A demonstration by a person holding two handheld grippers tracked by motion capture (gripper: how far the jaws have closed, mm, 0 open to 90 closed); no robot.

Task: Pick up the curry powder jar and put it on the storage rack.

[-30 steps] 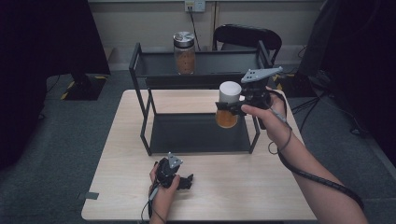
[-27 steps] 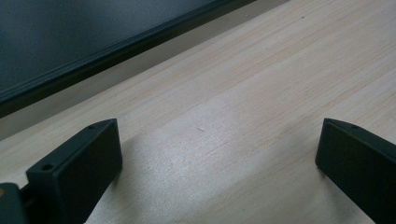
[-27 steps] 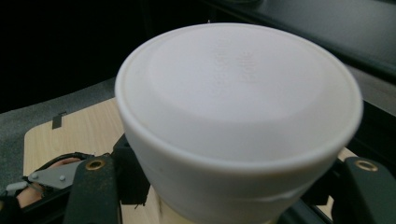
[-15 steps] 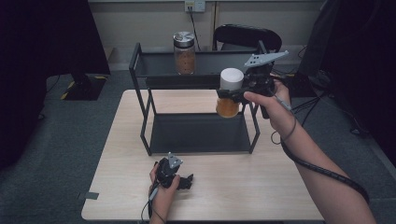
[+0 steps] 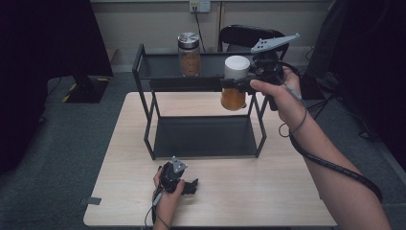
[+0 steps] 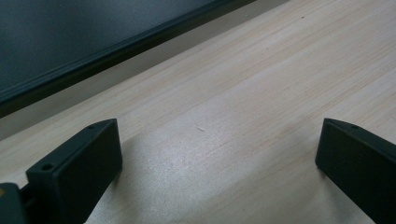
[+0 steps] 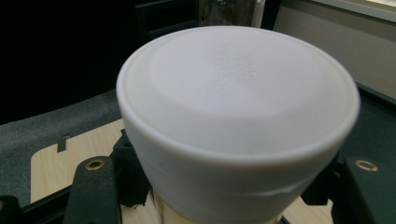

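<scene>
Right gripper (image 5: pixel 238 86) pinching white-lidded amber-filled jar (image 5: pixel 235 83) beside black metal two-tier shelf (image 5: pixel 165 67); left gripper (image 5: pixel 191 186) spread, resting on table. Risk: jar base clipping shelf rim, slipping.

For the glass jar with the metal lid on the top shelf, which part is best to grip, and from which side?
Grip the glass jar with the silver metal lid around its round body, just under the lid. It stands upright near the front edge of the black metal rack, so coming level from the table side looks easiest, probably with the open left claw.
</scene>
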